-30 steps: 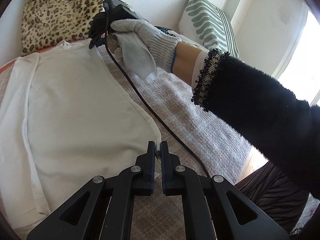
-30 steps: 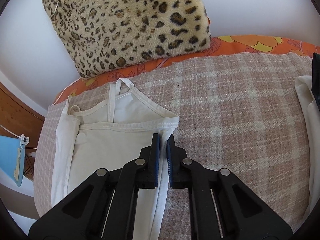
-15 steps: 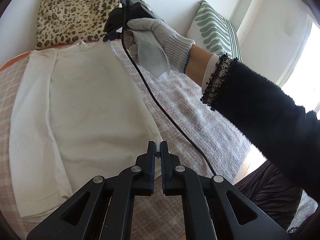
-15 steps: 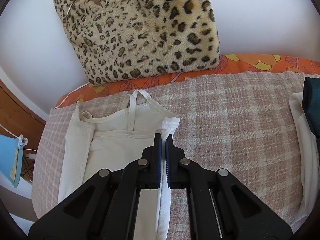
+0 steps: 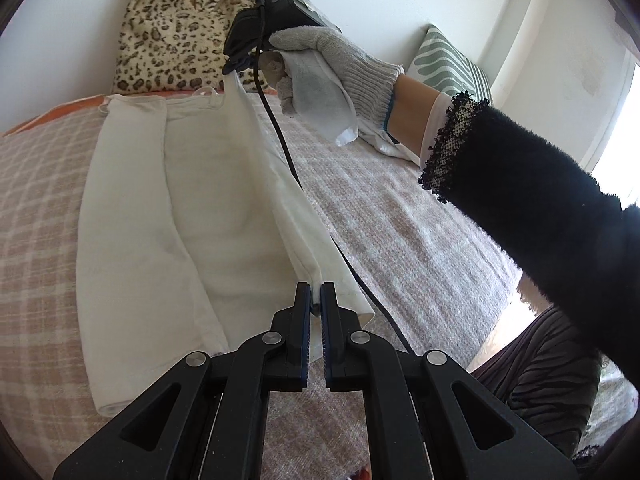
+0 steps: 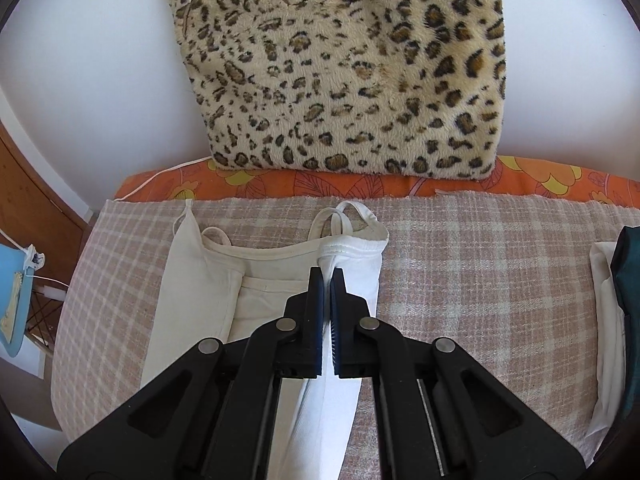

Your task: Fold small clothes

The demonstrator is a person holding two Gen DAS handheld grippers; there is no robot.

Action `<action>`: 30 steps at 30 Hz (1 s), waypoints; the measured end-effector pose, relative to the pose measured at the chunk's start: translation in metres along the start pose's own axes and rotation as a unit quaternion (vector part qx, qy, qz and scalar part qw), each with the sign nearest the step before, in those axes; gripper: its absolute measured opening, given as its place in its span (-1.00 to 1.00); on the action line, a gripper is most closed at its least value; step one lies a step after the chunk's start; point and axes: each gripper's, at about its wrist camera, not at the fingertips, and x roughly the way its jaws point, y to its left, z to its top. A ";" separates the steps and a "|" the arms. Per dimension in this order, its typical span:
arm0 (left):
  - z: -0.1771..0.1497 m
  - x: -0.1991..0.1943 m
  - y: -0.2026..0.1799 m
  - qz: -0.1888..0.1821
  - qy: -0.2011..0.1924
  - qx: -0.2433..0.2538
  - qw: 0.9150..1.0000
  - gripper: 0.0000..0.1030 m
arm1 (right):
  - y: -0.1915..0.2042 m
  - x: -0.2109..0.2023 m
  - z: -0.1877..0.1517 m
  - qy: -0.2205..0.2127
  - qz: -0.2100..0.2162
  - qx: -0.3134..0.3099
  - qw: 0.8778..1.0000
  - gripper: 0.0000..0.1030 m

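Both claws are pinched on one long side edge of the white camisole point(image 5: 224, 208). Low in the left wrist frame, the left gripper point(image 5: 315, 300) clamps the hem corner; at upper centre of that frame the gloved right hand point(image 5: 320, 64) carries its tool at the strap end, and the edge hangs taut between them above the checked blanket point(image 5: 400, 232). At the centre of the right wrist frame, the right gripper point(image 6: 326, 280) nips the ribbed top band beside the straps. The rest of the garment lies flat on the blanket, its far side already turned in. The cloth looks thin, light and limp, so it will likely sag and crease wherever unsupported; seamed corners seem the surest holds, since the straps would merely stretch.
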 end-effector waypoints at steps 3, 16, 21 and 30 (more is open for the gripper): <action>-0.003 -0.005 0.003 0.005 -0.003 0.002 1.000 -0.93 | 0.016 0.005 0.002 0.005 -0.006 -0.013 1.000 -0.92; -0.023 -0.003 0.022 0.021 0.018 -0.024 0.999 -0.93 | 0.090 0.048 -0.015 0.048 -0.038 -0.103 0.993 -0.92; -0.025 -0.005 0.023 0.025 0.019 -0.022 0.999 -0.93 | 0.104 0.059 -0.019 0.057 -0.047 -0.123 0.990 -0.92; -0.029 -0.005 0.033 0.036 0.024 -0.033 0.998 -0.93 | 0.107 0.072 -0.020 0.066 -0.058 -0.119 0.989 -0.92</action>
